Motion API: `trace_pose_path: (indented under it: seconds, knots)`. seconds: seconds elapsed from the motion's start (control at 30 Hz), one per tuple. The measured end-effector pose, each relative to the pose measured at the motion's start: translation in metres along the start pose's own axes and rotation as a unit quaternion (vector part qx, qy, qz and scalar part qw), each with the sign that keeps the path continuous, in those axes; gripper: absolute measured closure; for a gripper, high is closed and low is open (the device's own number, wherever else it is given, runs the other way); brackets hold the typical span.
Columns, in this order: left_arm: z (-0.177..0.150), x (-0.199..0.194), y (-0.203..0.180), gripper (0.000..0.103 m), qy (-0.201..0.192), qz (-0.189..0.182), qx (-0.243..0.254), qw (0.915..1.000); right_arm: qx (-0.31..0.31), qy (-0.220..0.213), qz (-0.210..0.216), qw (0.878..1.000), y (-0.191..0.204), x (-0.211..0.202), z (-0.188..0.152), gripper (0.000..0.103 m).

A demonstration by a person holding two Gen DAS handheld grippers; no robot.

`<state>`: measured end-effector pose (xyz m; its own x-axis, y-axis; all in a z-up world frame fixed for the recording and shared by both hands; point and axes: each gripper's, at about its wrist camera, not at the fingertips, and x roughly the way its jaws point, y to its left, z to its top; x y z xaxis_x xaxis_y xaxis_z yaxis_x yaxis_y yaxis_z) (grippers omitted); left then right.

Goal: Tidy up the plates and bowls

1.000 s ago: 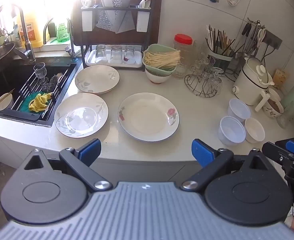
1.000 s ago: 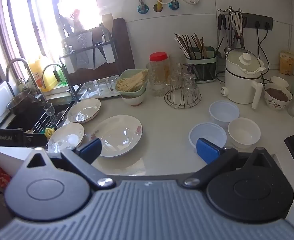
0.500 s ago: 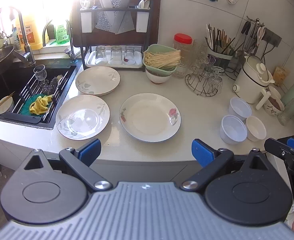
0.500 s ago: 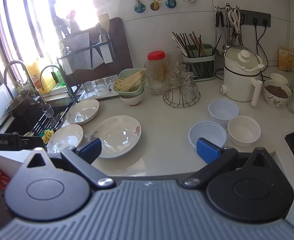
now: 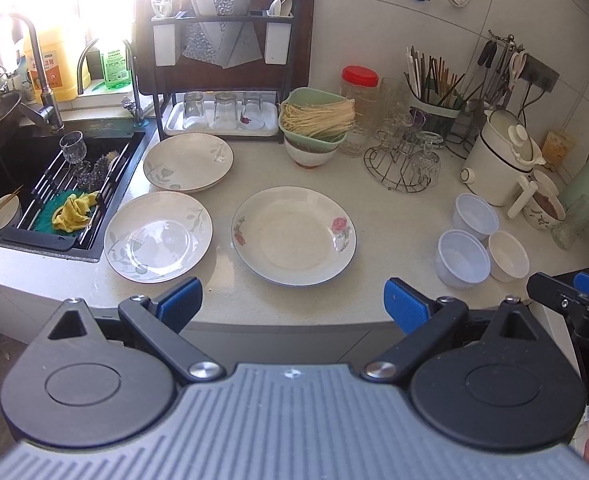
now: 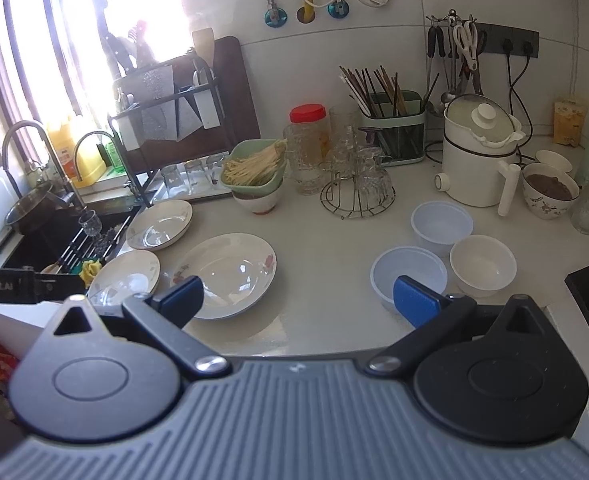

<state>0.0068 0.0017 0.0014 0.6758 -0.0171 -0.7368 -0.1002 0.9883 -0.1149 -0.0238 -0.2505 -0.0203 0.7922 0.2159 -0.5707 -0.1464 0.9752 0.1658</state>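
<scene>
Three plates lie on the white counter: a rose-patterned one [image 5: 293,236] [image 6: 224,274] in the middle, a leaf-patterned one [image 5: 158,237] [image 6: 124,276] at front left, another leaf-patterned one [image 5: 188,162] [image 6: 160,225] behind it. Two translucent plastic bowls [image 5: 463,258] [image 5: 475,217] and a white bowl [image 5: 508,255] stand together at right; in the right wrist view they are the near plastic bowl [image 6: 408,270], the far one [image 6: 441,222] and the white bowl [image 6: 483,266]. My left gripper [image 5: 293,304] is open and empty at the counter's front edge. My right gripper [image 6: 298,300] is open and empty, just in front of the bowls.
A sink [image 5: 34,184] with a rack, cloth and glass is at left. A dish rack [image 5: 222,80] with glasses, a green basket of noodles on a bowl [image 5: 316,128], a jar, a wire glass stand [image 5: 404,160], a chopstick holder and a white kettle [image 5: 502,160] line the back.
Both grippers have pulled back and risen slightly, so the counter looks a little farther away. Nothing on the counter has moved.
</scene>
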Motion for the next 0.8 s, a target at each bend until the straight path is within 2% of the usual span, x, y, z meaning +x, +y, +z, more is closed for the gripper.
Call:
trace_pose_path:
  seconds: [0.8]
  knots:
    - [0.0008,0.0005,0.0051,0.004,0.004,0.003,-0.006,1.0,0.013,-0.001,-0.014,1.0,-0.0005,0.0022,0.001,0.0]
